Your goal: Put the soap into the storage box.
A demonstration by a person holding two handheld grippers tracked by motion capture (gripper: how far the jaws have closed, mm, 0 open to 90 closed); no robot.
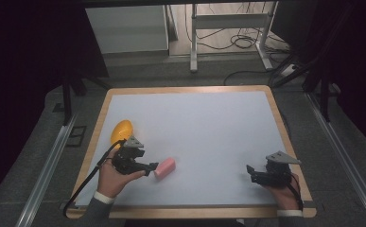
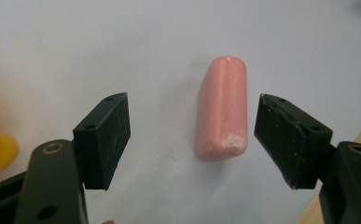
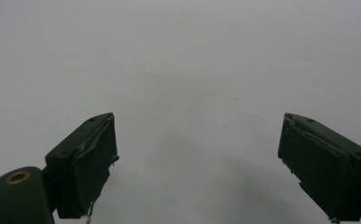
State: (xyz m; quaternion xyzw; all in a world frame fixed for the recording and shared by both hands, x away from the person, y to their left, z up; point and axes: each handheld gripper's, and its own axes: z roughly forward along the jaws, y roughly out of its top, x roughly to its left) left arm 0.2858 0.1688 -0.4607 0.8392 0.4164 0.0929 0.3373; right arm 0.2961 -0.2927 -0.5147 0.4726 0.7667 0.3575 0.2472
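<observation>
The left hand comes in low at the near left of the white table, pointing the left gripper rightward at a pink block. Its jaws stand wide apart, and the block lies flat between them, nearer the right-hand jaw and touching neither. A yellow object sits just behind that gripper near the table's left edge. Well apart at the near right, the right gripper hovers spread open over bare surface.
</observation>
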